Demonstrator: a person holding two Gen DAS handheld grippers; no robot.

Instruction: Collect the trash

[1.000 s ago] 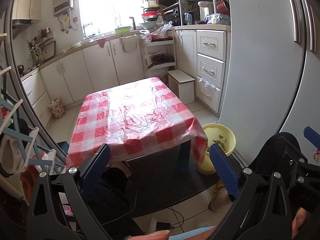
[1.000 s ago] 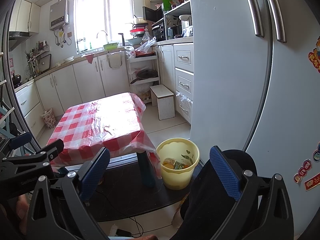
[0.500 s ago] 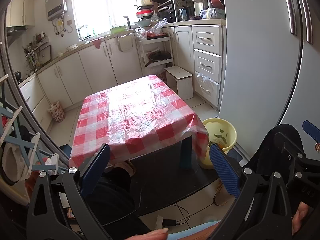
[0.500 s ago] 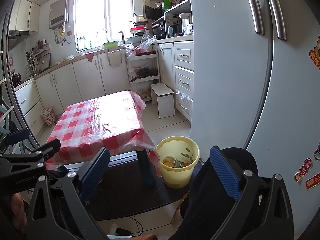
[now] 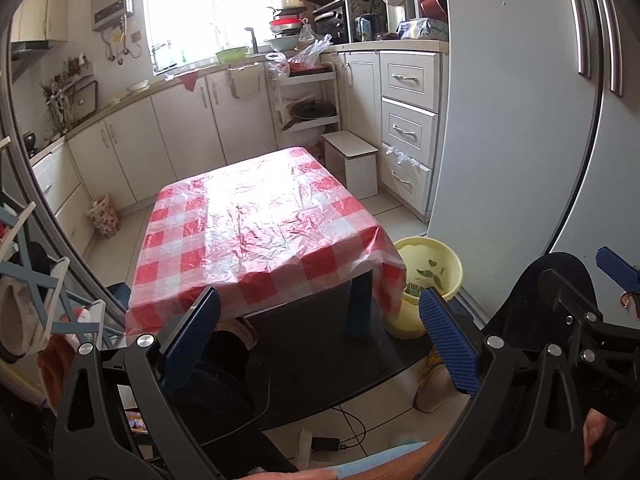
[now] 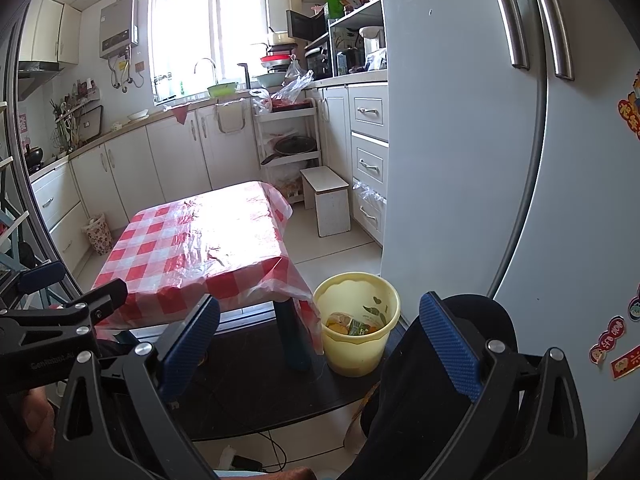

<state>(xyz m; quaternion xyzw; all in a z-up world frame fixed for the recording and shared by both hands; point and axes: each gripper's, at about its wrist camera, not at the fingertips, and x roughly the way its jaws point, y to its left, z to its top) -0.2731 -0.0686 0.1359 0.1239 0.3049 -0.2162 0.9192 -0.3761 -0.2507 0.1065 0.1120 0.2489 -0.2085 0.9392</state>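
Note:
A yellow bin (image 6: 357,322) stands on the floor by the right front leg of a low table (image 6: 200,240) covered with a red and white checked plastic cloth (image 5: 256,232). Scraps and wrappers (image 6: 350,326) lie inside the bin; in the left wrist view the yellow bin (image 5: 430,276) shows some leaf bits. No trash shows on the cloth. My left gripper (image 5: 320,340) is open and empty, held well back from the table's front edge. My right gripper (image 6: 320,344) is open and empty too, above the dark mat, left of the bin.
A large fridge (image 6: 500,160) fills the right side. White cabinets (image 5: 180,136), a rack (image 5: 306,96) and a small stool (image 5: 354,160) line the far wall. A dark mat (image 6: 260,392) and a cable (image 5: 348,428) lie on the floor. The person's dark-clothed knees sit under both grippers.
The left gripper has tipped slightly, so the table sits a little lower and nearer in its view. The right view is nearly unchanged. Both stay open.

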